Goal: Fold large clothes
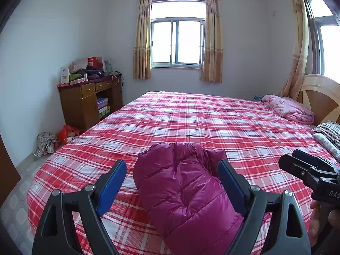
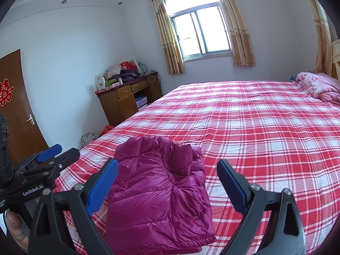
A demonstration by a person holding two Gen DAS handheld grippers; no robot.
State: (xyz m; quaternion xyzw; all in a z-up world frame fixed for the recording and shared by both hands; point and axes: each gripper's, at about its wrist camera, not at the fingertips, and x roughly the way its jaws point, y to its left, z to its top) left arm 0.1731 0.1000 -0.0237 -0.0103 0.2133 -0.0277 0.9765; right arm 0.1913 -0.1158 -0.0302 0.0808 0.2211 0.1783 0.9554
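A magenta quilted down jacket [image 1: 182, 189] lies folded into a compact bundle near the front edge of the bed with the red plaid cover [image 1: 212, 119]. It also shows in the right wrist view [image 2: 161, 193]. My left gripper [image 1: 172, 167] is open, its blue pads either side of the jacket and above it, holding nothing. My right gripper [image 2: 167, 165] is open and empty, above the jacket's right part. The right gripper shows at the right edge of the left wrist view [image 1: 308, 165], and the left gripper at the left edge of the right wrist view [image 2: 53, 153].
A pink blanket [image 1: 291, 108] and striped pillows [image 1: 329, 131] lie by the wooden headboard [image 1: 320, 93] at the right. A wooden desk [image 1: 89, 102] piled with clothes and boxes stands by the far left wall. Bags [image 1: 55, 138] lie on the floor. A brown door [image 2: 14, 106] is at the left.
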